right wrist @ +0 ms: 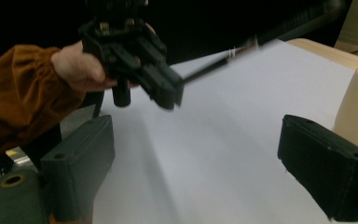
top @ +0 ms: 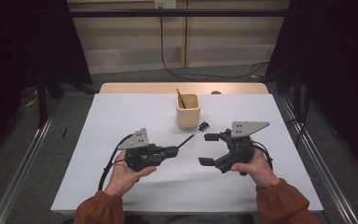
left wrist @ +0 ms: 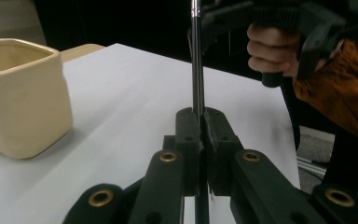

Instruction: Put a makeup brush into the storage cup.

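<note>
High view: left hand-held gripper point(top: 173, 150) pinches a thin brush point(top: 192, 135) pointing toward the beige cup point(top: 188, 112); right hand-held gripper point(top: 207, 149) is spread wide.

A white table top point(top: 121, 121) stands at the centre of the room, and all else lies around it. Along its far edge a strip of pale wood point(top: 135, 87) shows from beneath the white surface. Beyond the table a light beige wall point(top: 223, 32) is divided into panels, with a white socket plate point(top: 164, 3) near its top; a black cable point(top: 164, 51) hangs from the plate and runs along the grey floor point(top: 74, 100) behind the table. Black curtains point(top: 23, 46) hang to either side of the table, leaving those parts dark. Metal rails point(top: 23, 163) run along the floor on both flanks of the table.
</note>
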